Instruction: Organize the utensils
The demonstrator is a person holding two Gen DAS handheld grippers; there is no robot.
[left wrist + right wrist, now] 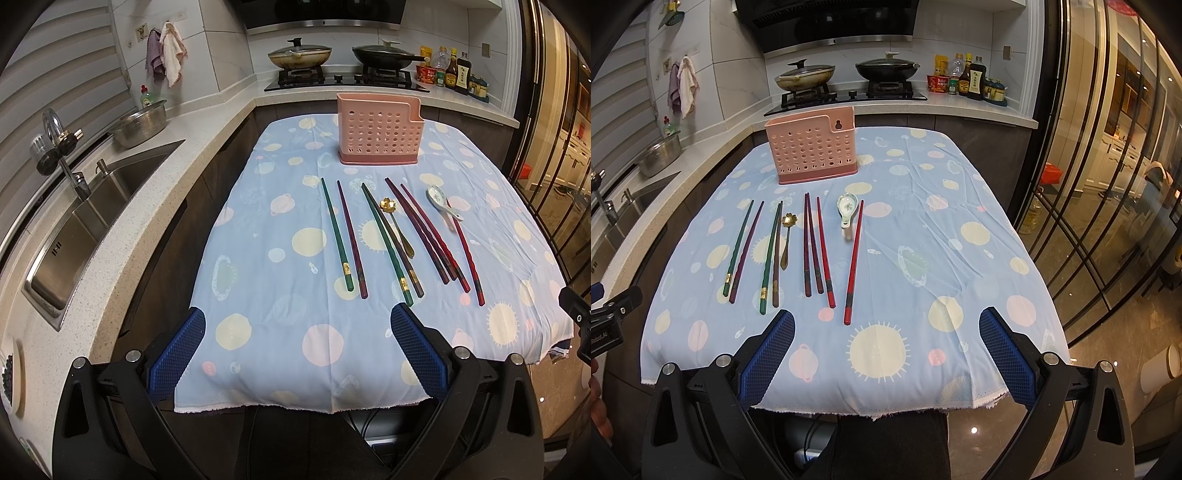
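While both grippers hover apart, empty, at near table edge: chopsticks (817, 251) lie lengthwise toward pink holder (812, 149); right gripper (886, 326) nearer red pair, left gripper (297, 326) nearer green.

The gas hob (345, 78) sits on the pale speckled counter (155, 192) against the white tiled rear wall (221, 40). Two lidded pans (805, 75) rest on the hob, under the dark range hood (831, 22). Right of the hob stand sauce bottles (452, 70). Left of the hob, around the counter corner, lie a steel bowl (142, 123), a sink (88, 221) and hanging cloths (166, 51). Far right of the hob, glass sliding doors (1100, 184) reflect warm light.
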